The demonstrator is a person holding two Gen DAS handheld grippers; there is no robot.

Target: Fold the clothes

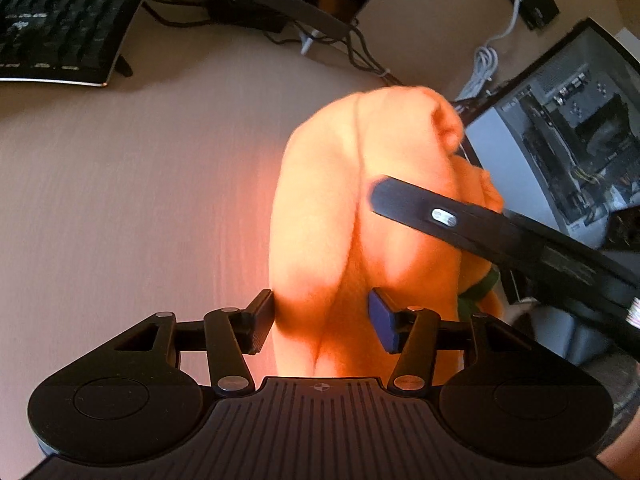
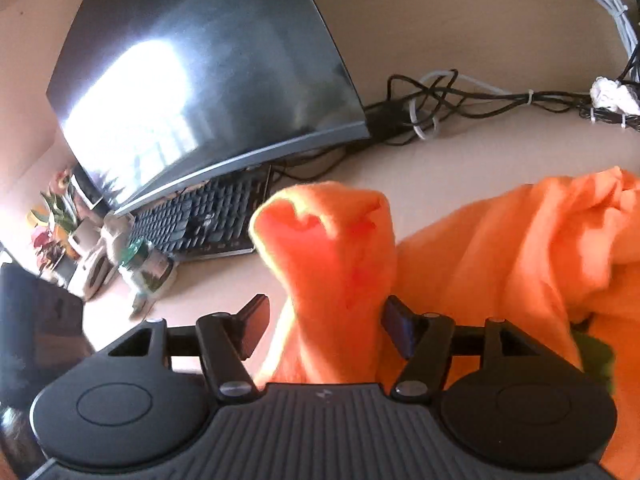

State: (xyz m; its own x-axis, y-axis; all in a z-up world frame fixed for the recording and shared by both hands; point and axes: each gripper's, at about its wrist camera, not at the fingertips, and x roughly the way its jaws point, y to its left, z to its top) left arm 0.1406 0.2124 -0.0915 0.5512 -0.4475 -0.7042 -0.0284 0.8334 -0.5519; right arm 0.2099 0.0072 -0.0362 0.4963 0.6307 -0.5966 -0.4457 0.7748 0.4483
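Note:
An orange garment [image 1: 360,208] hangs bunched above the beige desk in the left wrist view. My left gripper [image 1: 322,322] has its jaws wide, with a thick fold of the orange cloth between them, touching both pads. A black finger of the other gripper [image 1: 460,216] crosses in front of the cloth. In the right wrist view my right gripper [image 2: 324,326] also has a bunched lump of the orange garment [image 2: 332,248] between its jaws, the rest spreading to the right with a green patch [image 2: 592,344] showing.
A black keyboard [image 1: 60,20] and a curved monitor [image 2: 208,72] stand at the back of the desk [image 1: 140,200]. Tangled cables [image 2: 460,104] lie behind. An open computer case [image 1: 568,128] stands at the right. Small items and flowers [image 2: 60,208] sit at the left.

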